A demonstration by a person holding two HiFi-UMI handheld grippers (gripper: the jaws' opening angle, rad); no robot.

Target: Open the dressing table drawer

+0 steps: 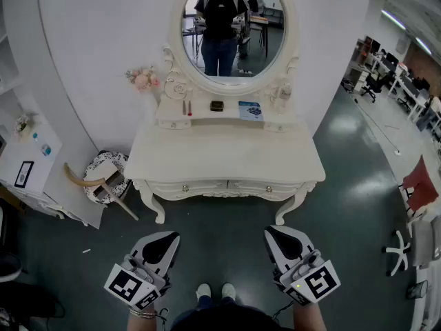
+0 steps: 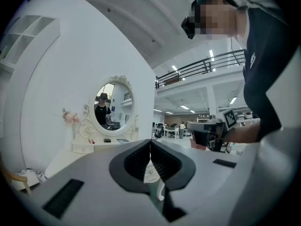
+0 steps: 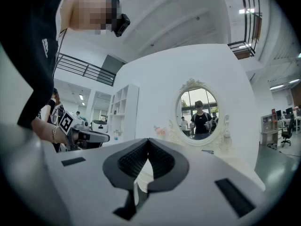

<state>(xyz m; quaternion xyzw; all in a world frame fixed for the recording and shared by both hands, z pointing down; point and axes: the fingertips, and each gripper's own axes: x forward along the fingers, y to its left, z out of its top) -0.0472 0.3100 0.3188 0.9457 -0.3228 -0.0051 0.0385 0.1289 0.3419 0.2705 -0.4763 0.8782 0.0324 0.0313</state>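
Facing one dressing table [image 1: 220, 158], its front shut.
Left gripper [image 1: 168, 236] and right gripper [image 1: 271, 232], jaws closed on nothing, hang well short of its two knobs [image 1: 184, 187].

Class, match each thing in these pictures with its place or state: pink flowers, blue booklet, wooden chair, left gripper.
Things:
1. pink flowers
2. blue booklet
3. wooden chair
4. left gripper

Places or states:
A. standing left of the dressing table
B. jaws shut, nothing between them
C. beside the left edge of the mirror
D. on the shelf under the mirror, right part

Pairs: 1-C; 2-D; 3-A; 4-B
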